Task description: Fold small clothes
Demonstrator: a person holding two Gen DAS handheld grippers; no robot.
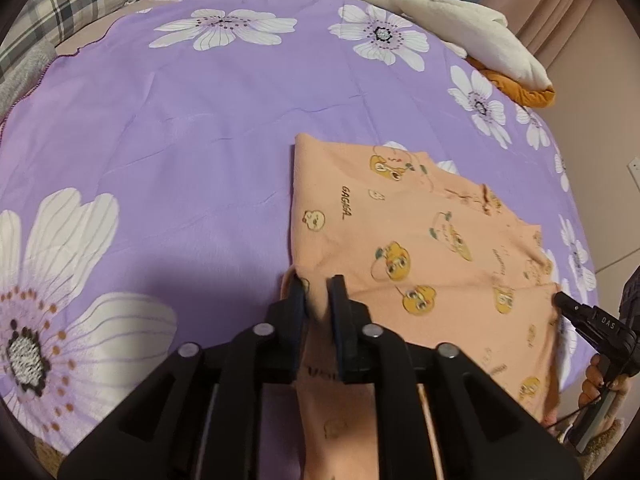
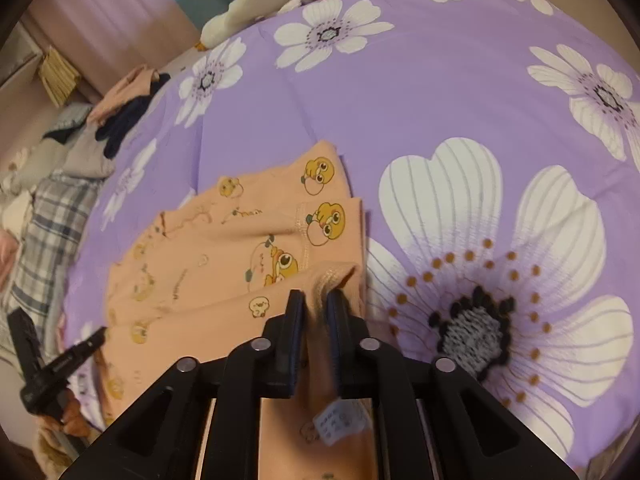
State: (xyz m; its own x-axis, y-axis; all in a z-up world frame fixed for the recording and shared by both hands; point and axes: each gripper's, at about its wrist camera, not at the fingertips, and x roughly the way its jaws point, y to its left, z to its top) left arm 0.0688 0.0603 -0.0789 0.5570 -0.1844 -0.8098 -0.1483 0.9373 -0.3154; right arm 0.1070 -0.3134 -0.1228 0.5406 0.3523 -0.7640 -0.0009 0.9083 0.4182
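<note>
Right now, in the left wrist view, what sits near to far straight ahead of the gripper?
Left gripper shut on the peach duck-print garment → purple flowered bedsheet → white and orange plush toy at the far edge.

The left tool (image 1: 318, 294) and right tool (image 2: 314, 310) are matte black, each with flat dark pads, angular struts and four round silver pivot pins
</note>
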